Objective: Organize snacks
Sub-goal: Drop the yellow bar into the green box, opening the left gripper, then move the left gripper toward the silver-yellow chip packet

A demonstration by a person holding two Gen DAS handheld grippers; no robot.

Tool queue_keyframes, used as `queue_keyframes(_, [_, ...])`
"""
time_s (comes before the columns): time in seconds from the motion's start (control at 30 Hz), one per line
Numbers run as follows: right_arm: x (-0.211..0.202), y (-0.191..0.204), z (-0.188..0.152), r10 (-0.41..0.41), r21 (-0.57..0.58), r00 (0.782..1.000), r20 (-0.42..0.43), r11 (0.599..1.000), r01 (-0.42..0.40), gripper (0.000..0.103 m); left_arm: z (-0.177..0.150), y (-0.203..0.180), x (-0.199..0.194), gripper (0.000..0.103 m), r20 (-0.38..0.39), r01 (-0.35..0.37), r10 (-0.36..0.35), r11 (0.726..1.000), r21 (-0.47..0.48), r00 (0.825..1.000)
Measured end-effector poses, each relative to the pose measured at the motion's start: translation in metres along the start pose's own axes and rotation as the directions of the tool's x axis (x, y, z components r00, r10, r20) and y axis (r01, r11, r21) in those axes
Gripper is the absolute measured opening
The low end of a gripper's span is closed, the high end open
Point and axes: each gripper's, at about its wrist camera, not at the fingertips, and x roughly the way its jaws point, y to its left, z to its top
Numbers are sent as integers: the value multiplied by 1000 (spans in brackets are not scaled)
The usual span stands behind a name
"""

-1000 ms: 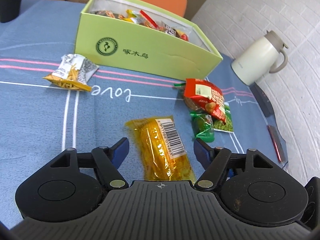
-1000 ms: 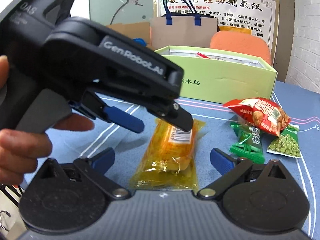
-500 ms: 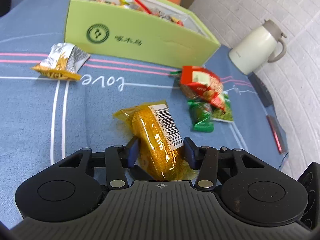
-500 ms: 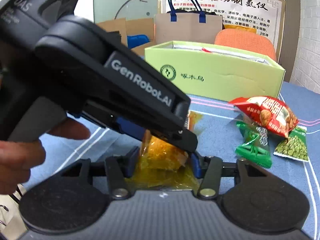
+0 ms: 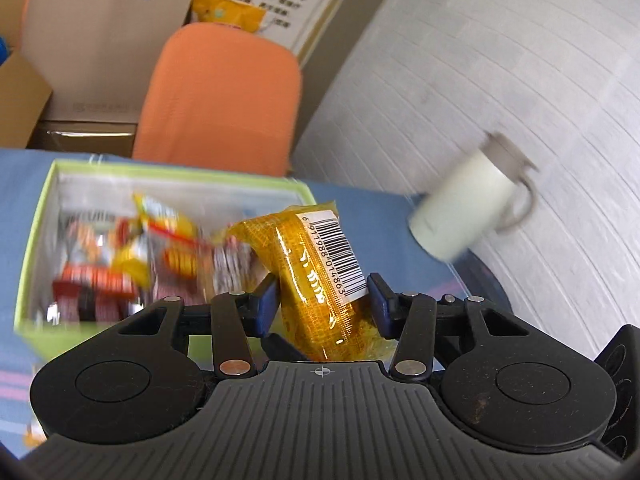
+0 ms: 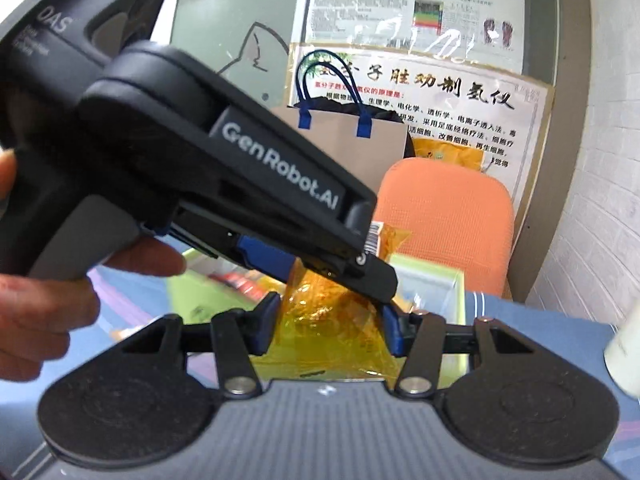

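Observation:
A yellow see-through snack packet (image 5: 308, 256) with a barcode label is lifted off the table. My left gripper (image 5: 324, 296) is shut on it, blue pads pressing both sides. My right gripper (image 6: 329, 324) is shut on the same yellow packet (image 6: 324, 312) at its lower end. The left gripper's black housing (image 6: 240, 160), held by a hand (image 6: 40, 312), crosses the right wrist view and hides the packet's top. Below and to the left, the green box (image 5: 36, 216) lies open with several blurred snack packs (image 5: 120, 248) inside. The packet hangs over the box's near right corner.
A white jug (image 5: 468, 212) stands on the blue tablecloth (image 5: 360, 208) to the right, near a white brick wall. Behind the box are an orange chair (image 5: 216, 96) and a brown paper bag (image 5: 104, 20) with blue handles, among cardboard boxes.
Both grippers closed on the yellow packet as it lay on the table, then carried it up and forward to the green box. The other loose snacks have dropped out of view.

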Motion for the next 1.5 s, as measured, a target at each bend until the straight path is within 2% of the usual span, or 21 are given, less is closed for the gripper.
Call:
queue_keyframes(0.17, [50, -30, 5, 21, -15, 998, -53, 1000, -22, 54, 33, 22, 45, 25, -42, -50, 48, 998, -44, 998])
queue_keyframes(0.3, [72, -31, -2, 38, -4, 996, -80, 999, -38, 55, 35, 39, 69, 26, -64, -76, 73, 995, -59, 995])
queue_keyframes(0.33, [80, -33, -3, 41, 1, 996, -85, 999, -41, 60, 34, 42, 72, 27, -59, -83, 80, 995, -57, 995])
queue_keyframes(0.37, [82, -33, -4, 40, 4, 996, -86, 999, -40, 68, 33, 44, 73, 33, -45, -96, 94, 994, -49, 995])
queue_keyframes(0.4, [81, -34, -5, 35, 6, 996, -78, 999, -35, 71, 32, 45, 73, 43, -32, -106, 104, 994, -40, 994])
queue_keyframes(0.43, [79, -35, -5, 29, 8, 997, -73, 1000, -28, 74, 32, 45, 70, 47, -14, -112, 112, 993, -34, 994])
queue_keyframes(0.47, [76, -36, -5, 23, 10, 998, -65, 1000, -22, 76, 32, 46, 65, 54, 5, -115, 115, 993, -32, 993])
queue_keyframes(0.5, [68, -37, -3, 14, 10, 999, -50, 1000, -14, 77, 32, 46, 57, 57, 26, -113, 114, 993, -31, 993])
queue_keyframes(0.57, [47, -36, 0, -16, 3, 1000, -5, 1000, 16, 94, 32, 45, 38, 58, 66, -101, 103, 994, -27, 992])
queue_keyframes(0.63, [20, -32, 3, -44, -11, 998, 38, 999, 44, 93, 28, 41, 10, 62, 118, -90, 90, 996, -10, 989])
queue_keyframes(0.7, [-1, -28, 2, -50, -10, 996, 75, 999, 51, 93, 21, 39, -19, 70, 175, -101, 98, 995, 4, 980])
queue_keyframes(0.77, [-22, -21, -2, -42, -1, 995, 96, 999, 42, 93, 8, 39, -45, 71, 215, -108, 102, 994, 15, 971])
queue_keyframes(0.9, [-45, 5, -19, 10, 39, 996, 92, 999, -14, 93, -28, 53, -84, 71, 231, -121, 118, 993, -1, 966])
queue_keyframes(1.07, [-47, 54, -45, 100, 78, 995, 3, 992, -100, 93, -83, 89, -110, 71, 203, -197, 206, 978, -65, 957])
queue_keyframes(1.17, [-35, 82, -66, 168, 125, 984, -61, 979, -159, 93, -104, 120, -106, 70, 131, -236, 252, 964, -127, 959])
queue_keyframes(1.3, [-13, 114, -71, 221, 113, 968, -116, 972, -208, 93, -112, 149, -97, 67, 57, -252, 265, 952, -176, 963])
queue_keyframes(1.4, [6, 127, -67, 241, 97, 960, -143, 969, -229, 93, -112, 154, -90, 68, 33, -289, 297, 945, -154, 954])
queue_keyframes(1.5, [29, 133, -67, 243, 101, 953, -179, 968, -228, 93, -110, 156, -77, 68, 4, -301, 304, 946, -122, 953])
